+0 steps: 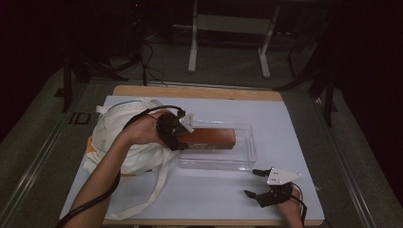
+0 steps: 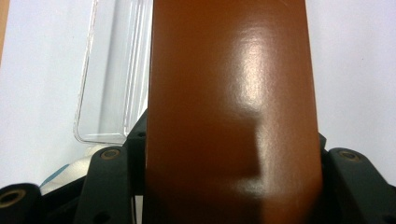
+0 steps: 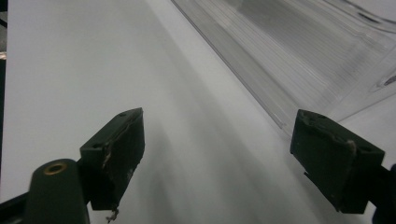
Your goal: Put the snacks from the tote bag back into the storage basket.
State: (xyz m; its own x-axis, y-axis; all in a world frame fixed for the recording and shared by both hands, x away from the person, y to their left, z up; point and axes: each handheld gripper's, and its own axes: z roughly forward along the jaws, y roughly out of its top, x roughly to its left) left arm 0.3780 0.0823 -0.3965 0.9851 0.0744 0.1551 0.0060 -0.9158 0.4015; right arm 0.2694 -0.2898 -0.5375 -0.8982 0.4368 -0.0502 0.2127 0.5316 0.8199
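A long brown box (image 1: pixel 207 137) hangs over a clear plastic bin (image 1: pixel 247 159) in the middle of the table. My left gripper (image 1: pixel 177 135) is shut on the box's left end. From the left gripper view the brown box (image 2: pixel 231 112) runs straight ahead between the jaws, with the clear bin (image 2: pixel 105 88) below and to its left. My right gripper (image 1: pixel 253 183) rests open near the table's front right, just in front of the bin. Its fingertips (image 3: pixel 116 154) stand wide apart over the white sheet, nothing between them, and the bin's wall (image 3: pixel 289 60) is close ahead.
A white cloth tote bag (image 1: pixel 119 137) with long straps lies crumpled on the left of the white sheet (image 1: pixel 214 190), under the left forearm. A wooden table edge (image 1: pixel 190 91) shows at the back. Beyond it, metal stand legs (image 1: pixel 192 57) rise from a grey floor.
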